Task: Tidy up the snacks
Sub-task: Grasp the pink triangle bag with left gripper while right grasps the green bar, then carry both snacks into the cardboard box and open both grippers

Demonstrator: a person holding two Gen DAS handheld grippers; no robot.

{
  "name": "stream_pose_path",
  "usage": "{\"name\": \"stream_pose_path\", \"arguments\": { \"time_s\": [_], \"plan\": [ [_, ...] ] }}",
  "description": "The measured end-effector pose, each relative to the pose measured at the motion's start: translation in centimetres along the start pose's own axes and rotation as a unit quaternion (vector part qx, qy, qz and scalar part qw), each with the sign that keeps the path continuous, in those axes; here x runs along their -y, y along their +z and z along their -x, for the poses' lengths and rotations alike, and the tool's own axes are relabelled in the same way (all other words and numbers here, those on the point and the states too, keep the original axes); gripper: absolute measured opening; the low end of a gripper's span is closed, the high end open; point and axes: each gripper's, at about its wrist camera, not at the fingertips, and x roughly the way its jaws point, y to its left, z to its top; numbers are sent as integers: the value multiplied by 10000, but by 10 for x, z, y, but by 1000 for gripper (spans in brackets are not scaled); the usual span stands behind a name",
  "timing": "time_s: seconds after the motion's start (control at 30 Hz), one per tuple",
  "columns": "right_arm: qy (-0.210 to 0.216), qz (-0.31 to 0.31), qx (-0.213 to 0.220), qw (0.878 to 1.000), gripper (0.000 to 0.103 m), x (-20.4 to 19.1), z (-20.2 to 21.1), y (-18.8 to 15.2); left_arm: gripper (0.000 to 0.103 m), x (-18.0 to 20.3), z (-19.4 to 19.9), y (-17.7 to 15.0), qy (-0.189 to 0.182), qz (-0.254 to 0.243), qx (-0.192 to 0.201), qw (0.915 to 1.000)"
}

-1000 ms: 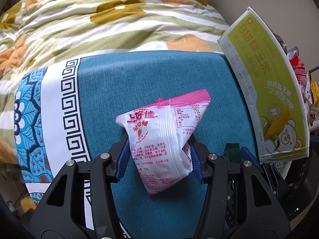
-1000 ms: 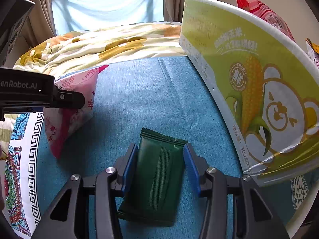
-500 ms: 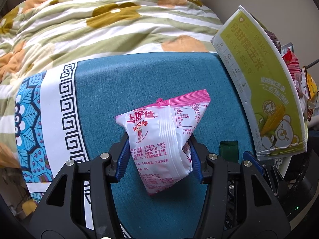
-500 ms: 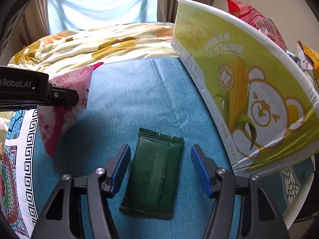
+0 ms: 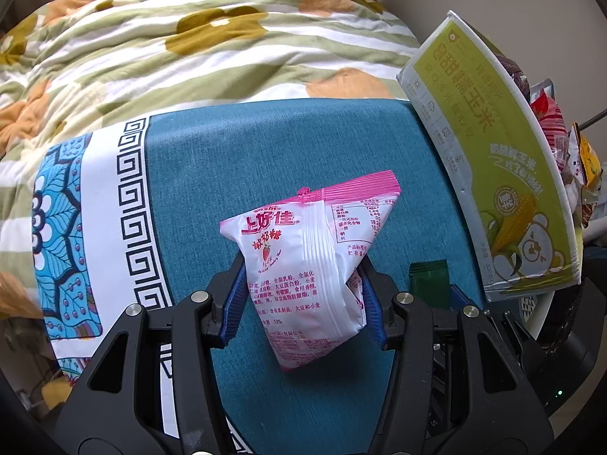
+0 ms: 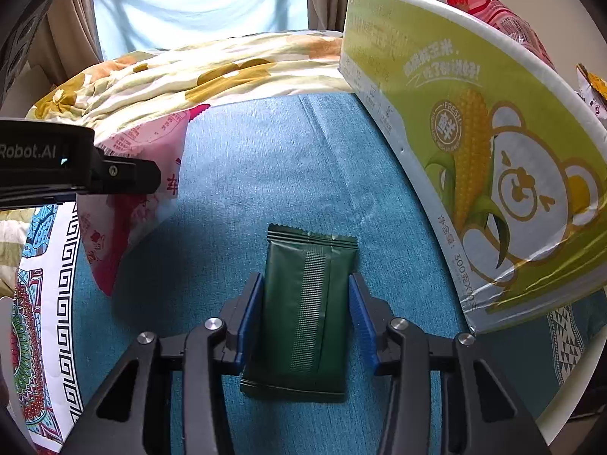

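My left gripper (image 5: 301, 295) is shut on a pink and white snack bag (image 5: 309, 265), held a little above the teal cloth (image 5: 242, 174). The same bag (image 6: 129, 189) shows at the left of the right wrist view, under the left gripper's black body (image 6: 57, 159). My right gripper (image 6: 305, 309) is shut on a dark green packet (image 6: 303, 303), its blue pads pressing both long edges. That green packet (image 5: 428, 280) peeks out to the right of the left gripper. A green corn-print box (image 6: 493, 159) stands to the right.
The corn-print box (image 5: 504, 174) holds several snack bags, a red one (image 6: 493, 3) showing over its rim. A flowered quilt (image 5: 189, 45) lies behind the teal cloth. A patterned white border (image 5: 110, 227) runs along the cloth's left side.
The right gripper's jaws opened off the green packet half a second ago and have shut on it again. The left gripper keeps its hold on the pink bag.
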Motion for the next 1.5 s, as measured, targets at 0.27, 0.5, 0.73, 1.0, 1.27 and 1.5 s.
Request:
{"name": "stream_pose_path", "arguments": {
  "time_s": [0.27,0.5,0.73,1.0,1.27,1.5],
  "plan": [
    [355,16,483,9982,41,8,48,20,48,23,53,18,38,-163,415,9990],
    [741,78,1228,9896,41,45,130,63,48,80,106,55,-16,-385,983,9944],
    [933,231,1563,9830,41,119,179,107,48,170,120,78,-225,-442,1137,9923],
    [1064,482,1828,9762,41,206,196,145,48,265,78,62,-251,-396,820,9955],
    [1466,806,1638,9722,41,245,173,161,98,288,48,32,56,180,707,9973],
    [1911,1027,1518,9643,41,249,167,158,102,269,84,18,609,465,1292,9887]
  ]
}}
